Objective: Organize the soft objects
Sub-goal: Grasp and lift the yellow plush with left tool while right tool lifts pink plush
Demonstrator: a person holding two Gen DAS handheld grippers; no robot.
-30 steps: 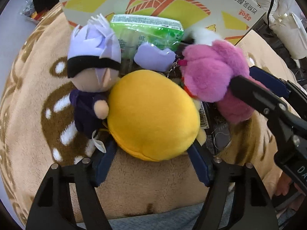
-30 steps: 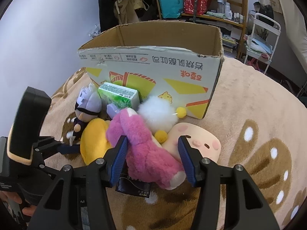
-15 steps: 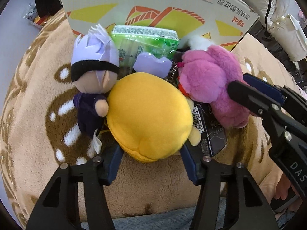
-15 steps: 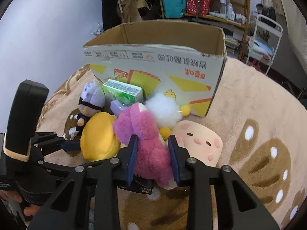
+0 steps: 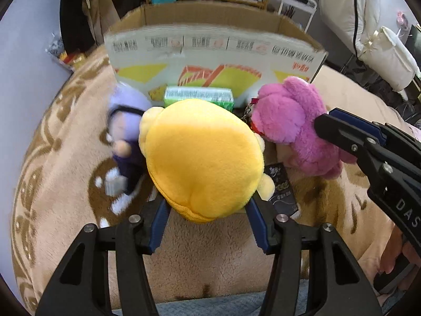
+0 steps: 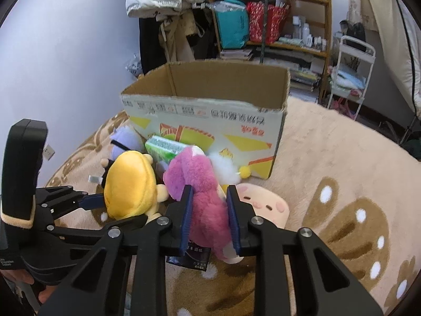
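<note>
The left gripper (image 5: 208, 210) is clenching the yellow plush (image 5: 202, 158) low on its body, and the right gripper (image 6: 210, 216) is squeezing the pink plush (image 6: 202, 197) around its middle; the right jaws have just been closing on it, the left jaws have finished narrowing. In the left wrist view the yellow toy is filling the centre, with the pink one at two o'clock from it and the purple-haired doll (image 5: 126, 129) at nine o'clock, blurred. The cardboard box (image 6: 205, 121) is standing open at twelve o'clock of both toys, its near wall rising behind the green packet (image 5: 198, 97). Both toys are probably being carried toward that opening. The risks lie in the grips and the crowding: the yellow plush is being pinched near its bottom edge, so its bulk may be tipping forward and slipping out; the pink toy's keychain and the dark tag (image 5: 282, 187) hanging by it could be snagging neighbours; and a low carry could be catching the box's near wall and pushing it across the fleece blanket (image 6: 342, 184).
</note>
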